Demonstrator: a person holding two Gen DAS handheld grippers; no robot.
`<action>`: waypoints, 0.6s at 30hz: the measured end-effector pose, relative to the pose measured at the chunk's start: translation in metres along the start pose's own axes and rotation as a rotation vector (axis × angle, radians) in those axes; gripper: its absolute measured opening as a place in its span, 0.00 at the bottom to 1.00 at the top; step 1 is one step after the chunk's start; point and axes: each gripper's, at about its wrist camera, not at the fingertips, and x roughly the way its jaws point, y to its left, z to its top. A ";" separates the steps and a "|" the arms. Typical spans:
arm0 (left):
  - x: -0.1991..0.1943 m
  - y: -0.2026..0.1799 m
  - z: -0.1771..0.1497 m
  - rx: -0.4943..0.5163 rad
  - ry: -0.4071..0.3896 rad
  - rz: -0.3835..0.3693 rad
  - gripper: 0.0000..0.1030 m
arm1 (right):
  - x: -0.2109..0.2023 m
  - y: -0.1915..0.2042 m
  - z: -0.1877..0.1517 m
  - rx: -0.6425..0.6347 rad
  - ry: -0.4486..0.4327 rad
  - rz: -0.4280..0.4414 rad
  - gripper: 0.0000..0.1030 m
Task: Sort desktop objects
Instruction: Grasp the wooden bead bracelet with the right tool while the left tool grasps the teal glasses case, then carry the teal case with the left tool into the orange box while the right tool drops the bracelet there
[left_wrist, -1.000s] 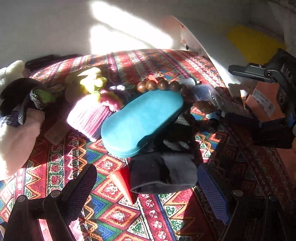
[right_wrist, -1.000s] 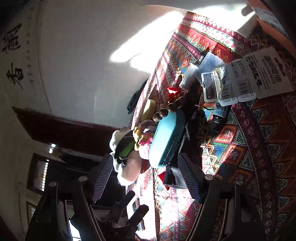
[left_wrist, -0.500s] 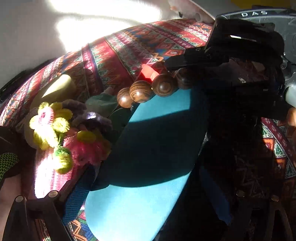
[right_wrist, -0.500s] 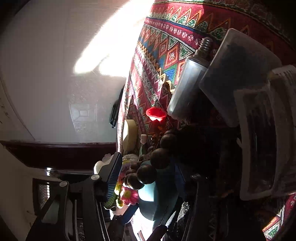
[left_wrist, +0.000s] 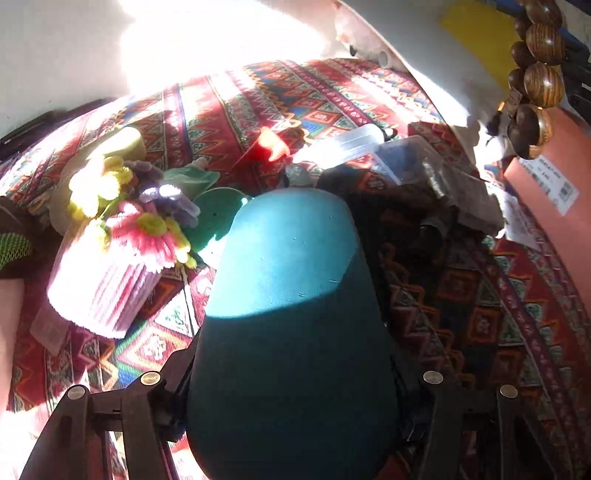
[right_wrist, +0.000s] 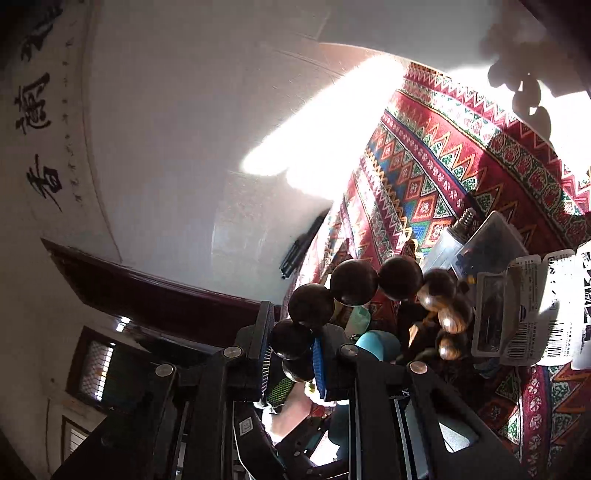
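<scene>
Both hands are working at once, seemingly to pull two tangled things out of the pile so each can be sorted on its own. The left tool (left_wrist: 291, 373) is closing around the near end of the teal glasses case (left_wrist: 291, 280), which is lying lengthwise between the jaws over the patterned cloth of the desk (left_wrist: 332, 96); whether the pads are pressing yet is hard to tell, since shadow is hiding both sides. The right tool (right_wrist: 290, 350) is closing too, nearly shut, pinching one bead of the wooden bead bracelet (right_wrist: 354, 282). The rest of the string is hanging clear of the desk, above the battery packs (right_wrist: 532, 310). The pink flower pot (left_wrist: 110, 266) is lying just beside the case.
</scene>
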 end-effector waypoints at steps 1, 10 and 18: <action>-0.009 -0.002 -0.007 -0.021 -0.012 -0.016 0.64 | -0.010 0.007 -0.002 -0.013 -0.009 0.010 0.19; -0.071 -0.025 -0.056 -0.164 -0.123 -0.149 0.64 | -0.107 0.059 -0.036 -0.147 -0.111 0.044 0.20; -0.142 -0.064 -0.053 -0.139 -0.255 -0.218 0.64 | -0.200 0.091 -0.068 -0.201 -0.210 0.098 0.20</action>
